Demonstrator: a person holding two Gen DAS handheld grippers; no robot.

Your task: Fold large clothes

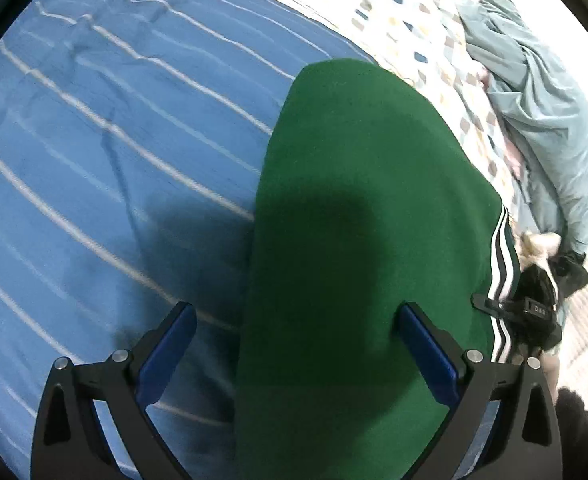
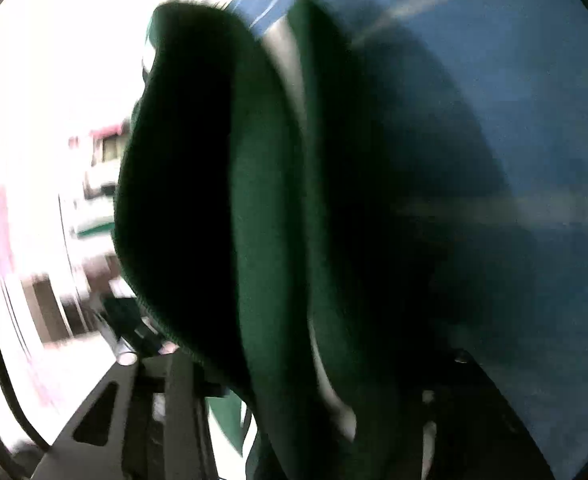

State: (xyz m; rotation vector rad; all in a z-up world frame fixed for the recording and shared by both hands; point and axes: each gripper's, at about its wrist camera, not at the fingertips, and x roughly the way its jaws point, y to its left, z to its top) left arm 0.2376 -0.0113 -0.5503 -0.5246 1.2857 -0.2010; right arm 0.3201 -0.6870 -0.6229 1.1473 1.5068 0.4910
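Left wrist view: we are seeing the left tool [image 1: 296, 344] standing wide open, its blue pads [image 1: 428, 354] apart and pressing on nothing. We are seeing the green garment [image 1: 350, 208] lying flat on the bed, running up between the two fingers from the bottom of the frame; the right pad is resting at or just over the fabric, and we cannot tell whether it is touching. The garment's white-striped edge [image 1: 502, 276] is lying to the right. The blue striped bedsheet [image 1: 94, 140] is covering the bed under and left of the garment. A patterned quilt [image 1: 410, 20] and a pale blue-grey bundle of cloth [image 1: 542, 120] are lying further off, top right. The right tool [image 1: 534, 312] is showing as a dark shape just beside the striped edge.

Right wrist view: we are getting a heavily blurred frame. The right tool [image 2: 302, 392] is mostly buried under folds of the green garment [image 2: 262, 200], which are bunching up between and over its fingers. We cannot tell whether its pads are pressing on the cloth or standing off it. The blue bedsheet [image 2: 514, 120] is filling the right side. No containers are showing in either view.
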